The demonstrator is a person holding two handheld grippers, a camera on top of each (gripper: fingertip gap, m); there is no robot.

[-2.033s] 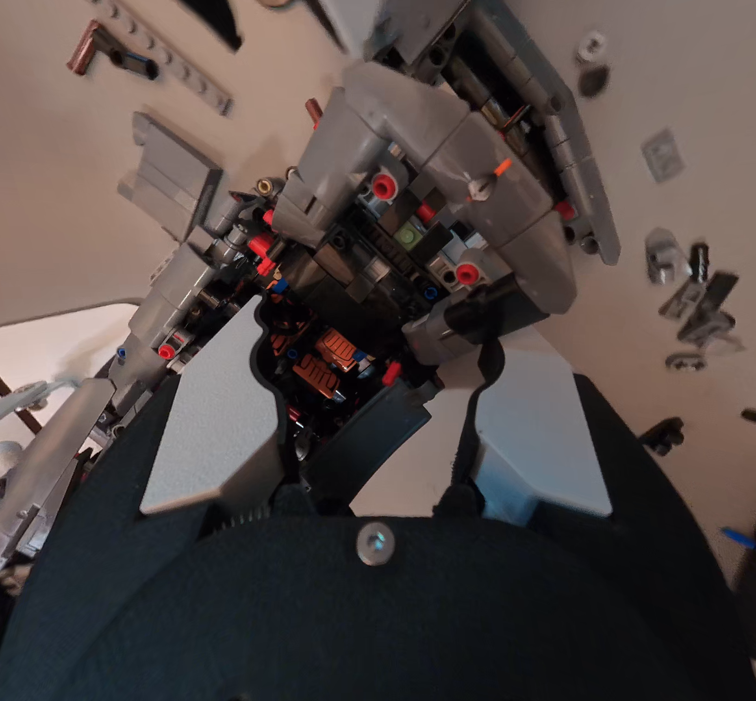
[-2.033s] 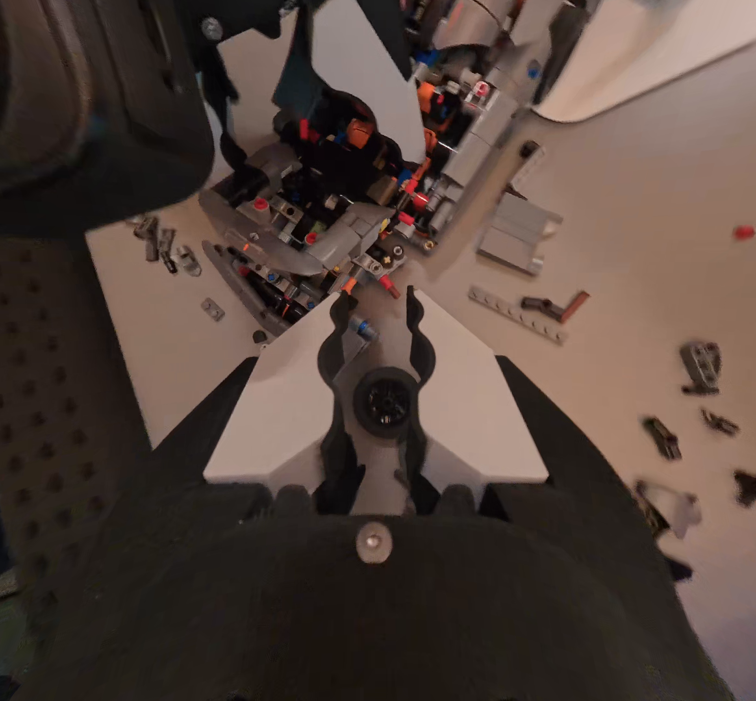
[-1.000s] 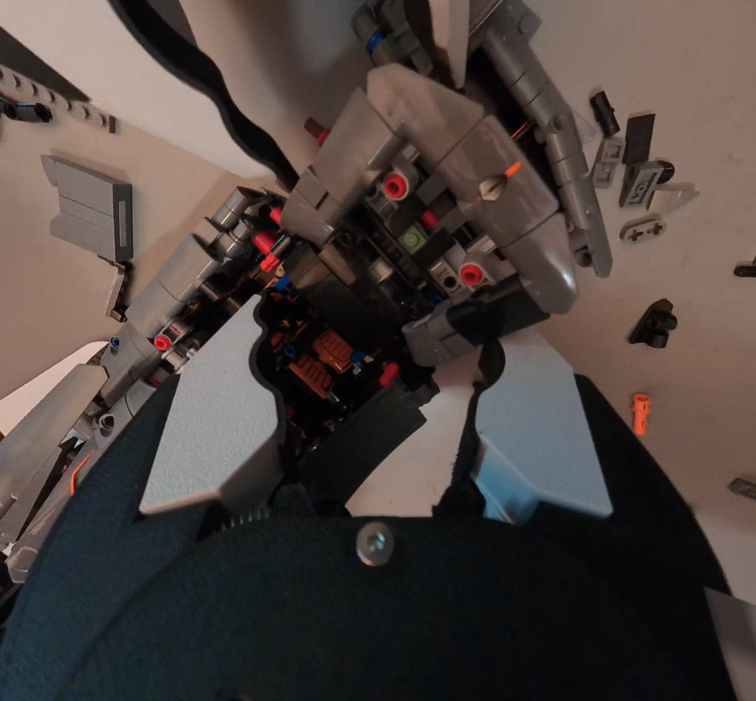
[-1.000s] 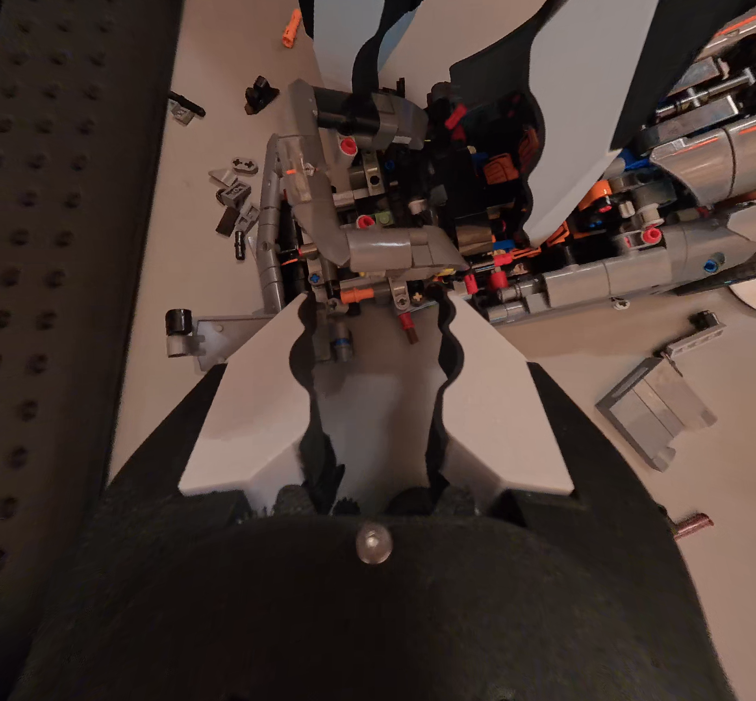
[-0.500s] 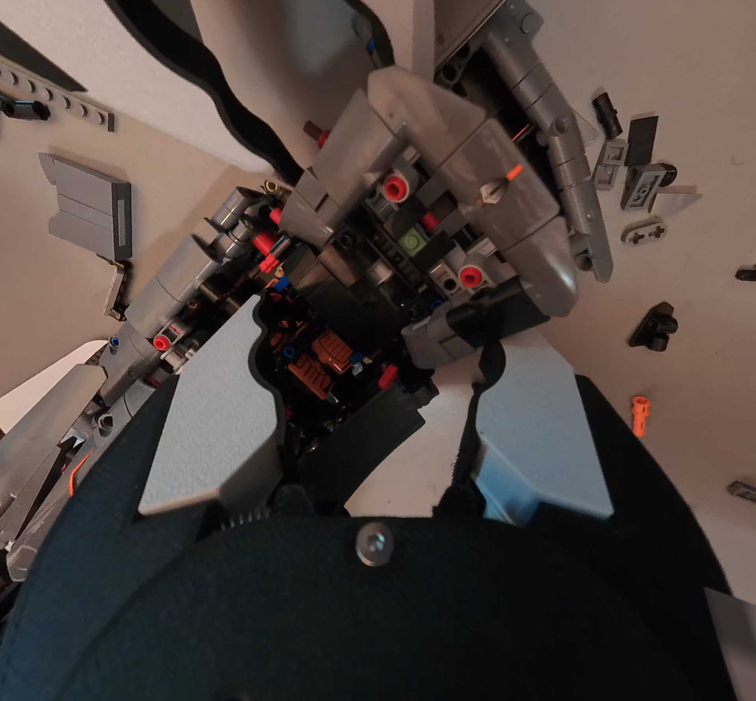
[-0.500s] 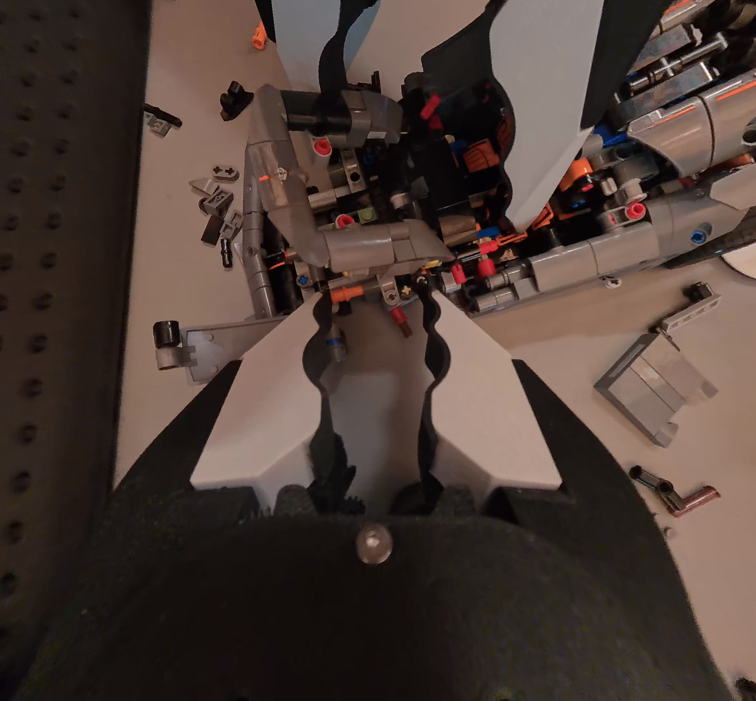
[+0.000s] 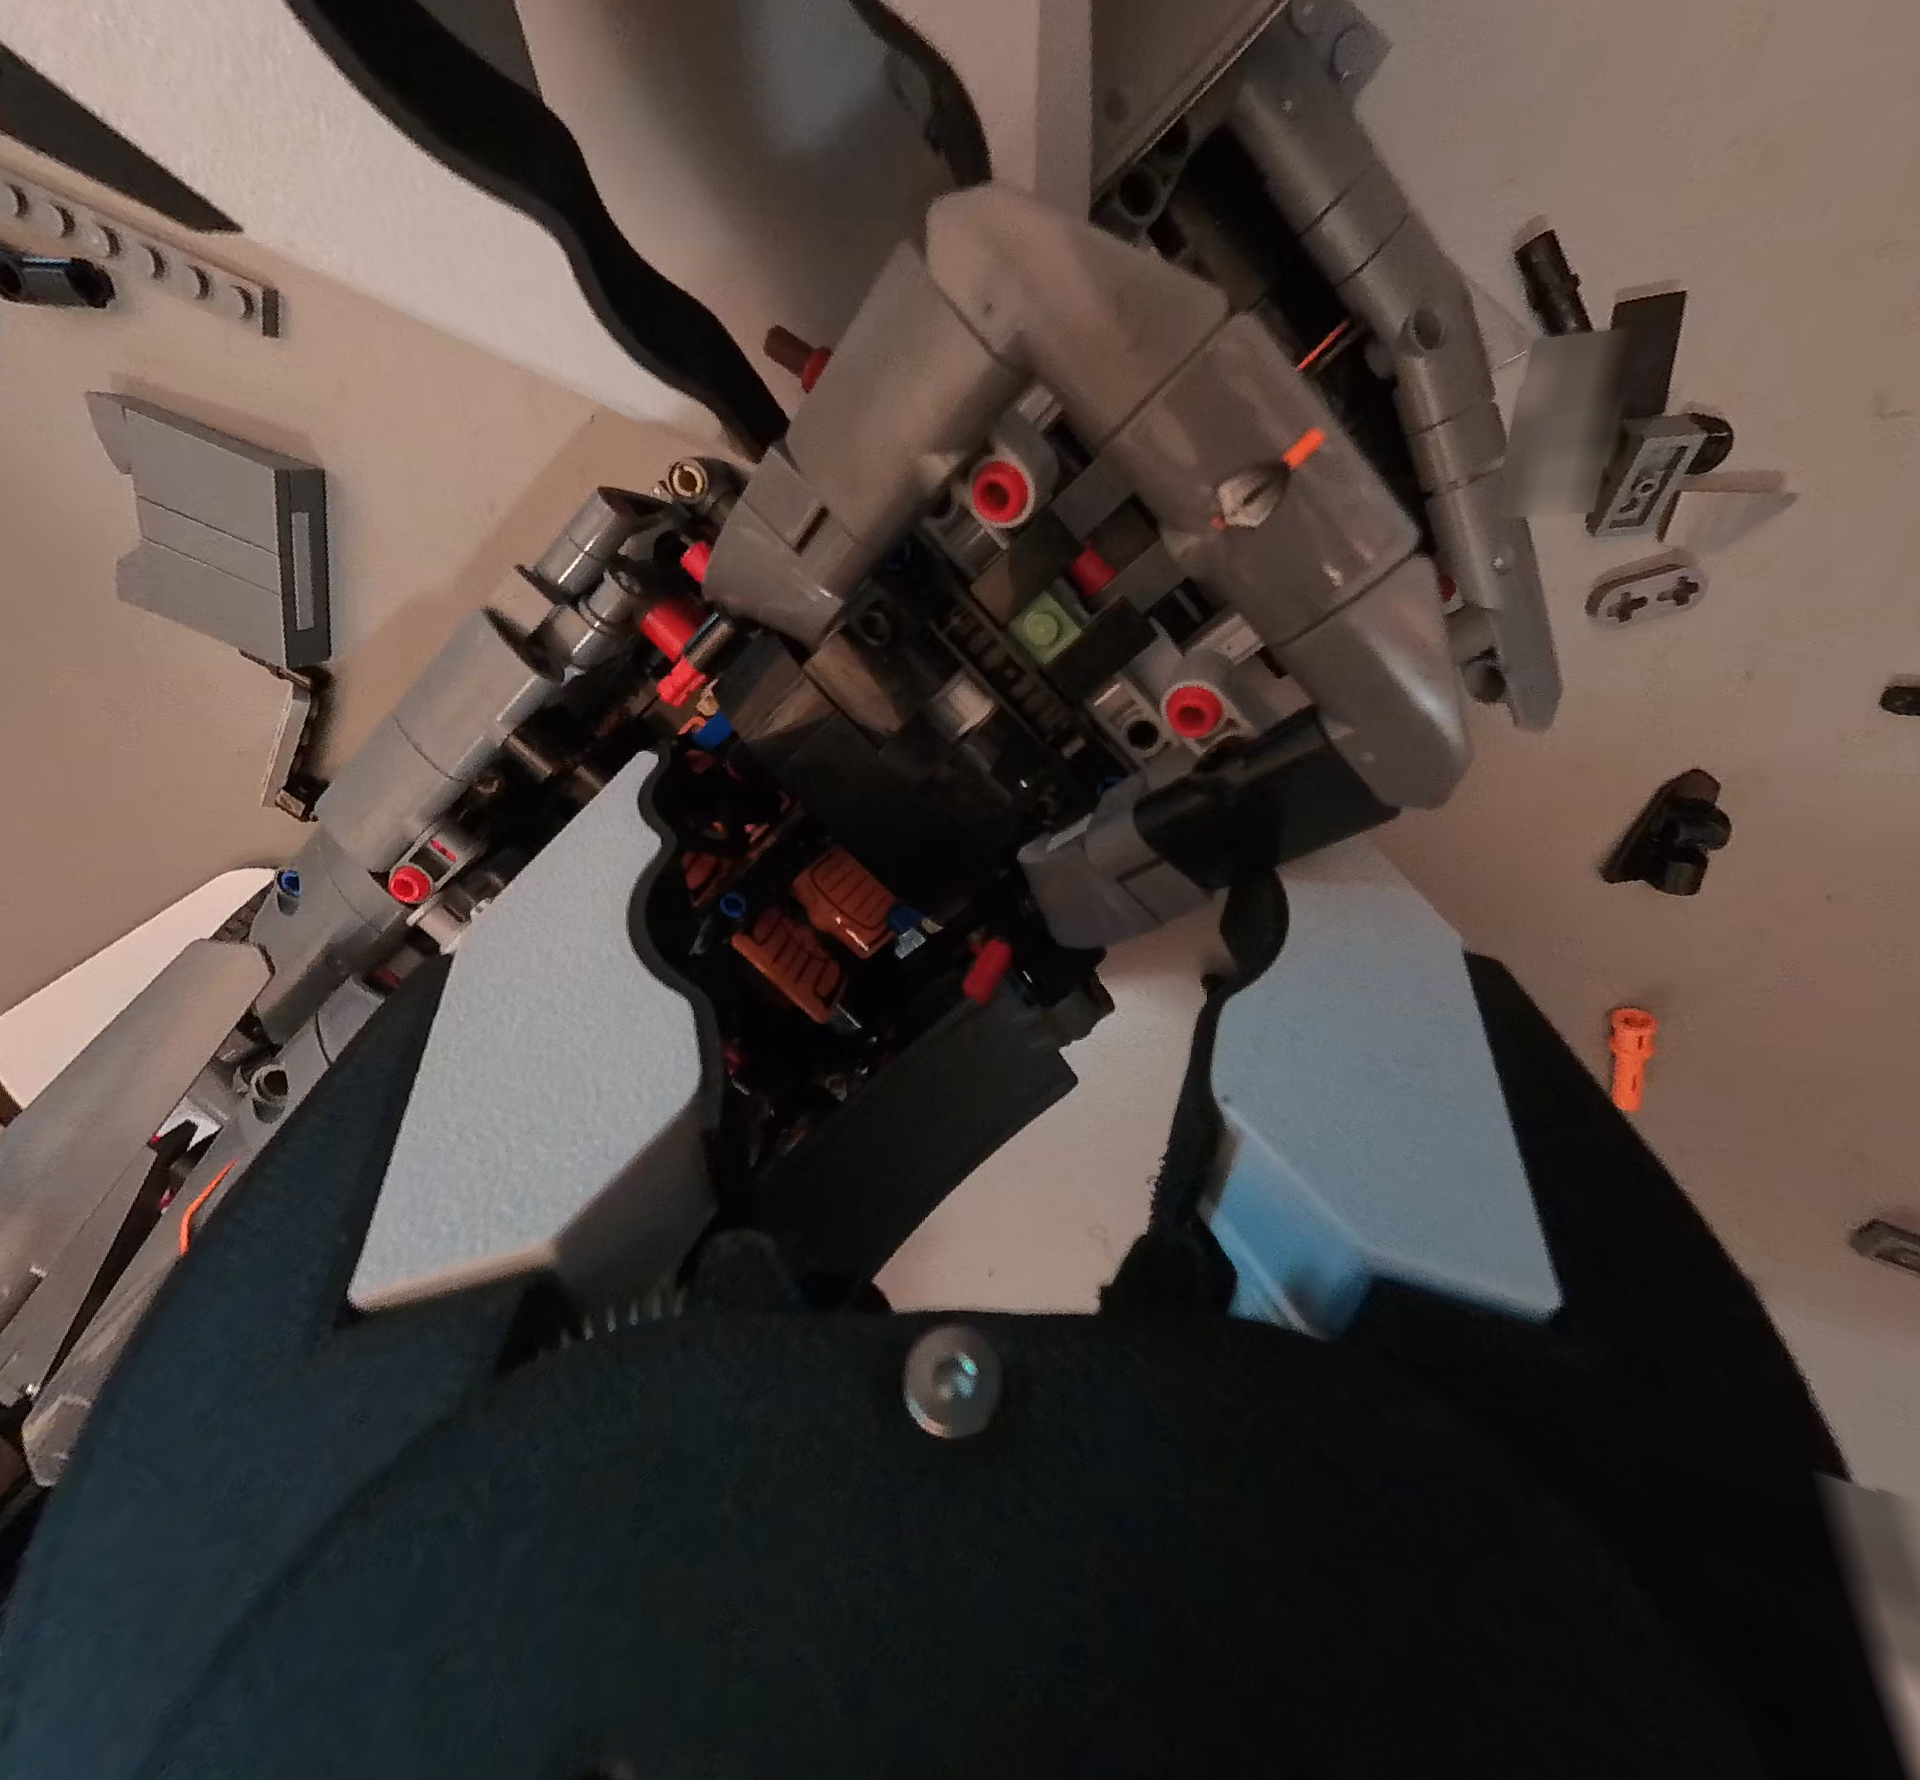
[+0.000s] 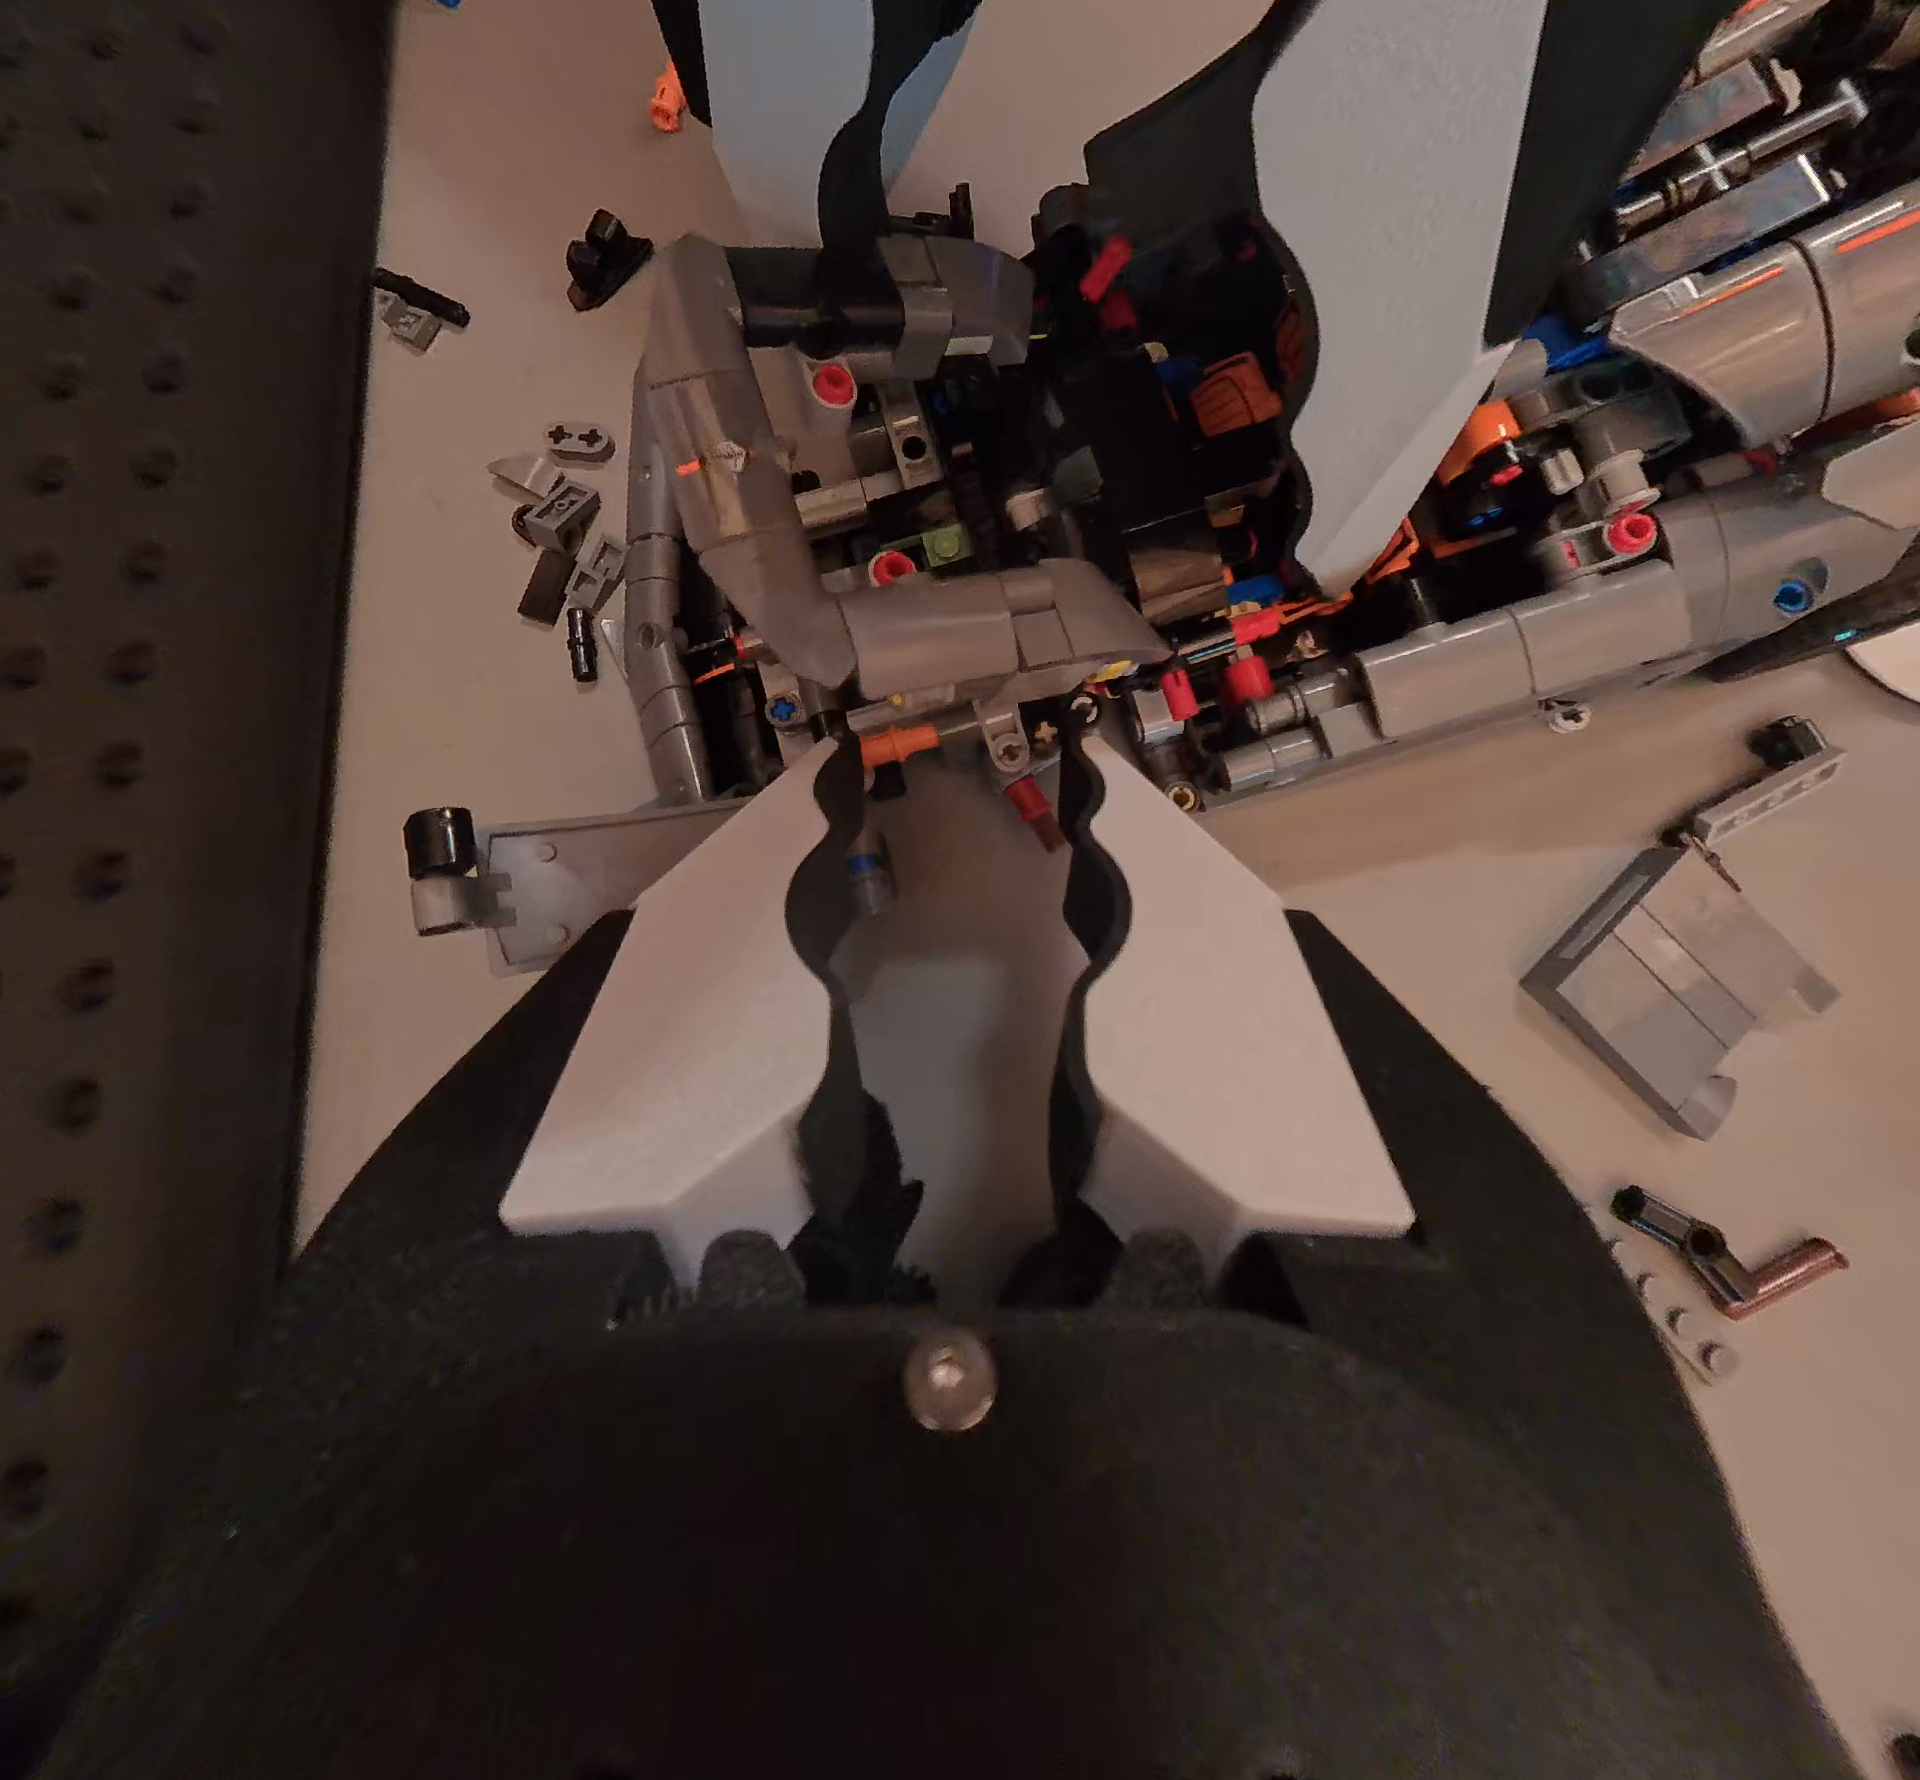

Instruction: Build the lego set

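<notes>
While the left wrist view looks down, the left gripper (image 7: 945,909) grips the grey lego model (image 7: 1091,525), fingers clamped on its dark middle, an orange pin (image 7: 1629,1055) loose at 3 o'clock. Over to the right wrist view: the right gripper (image 8: 956,774) sits narrowly parted, its tips touching the model's (image 8: 935,629) near edge at 12 o'clock, a grey panel (image 8: 1673,982) at 3 o'clock. No writing is readable.
</notes>
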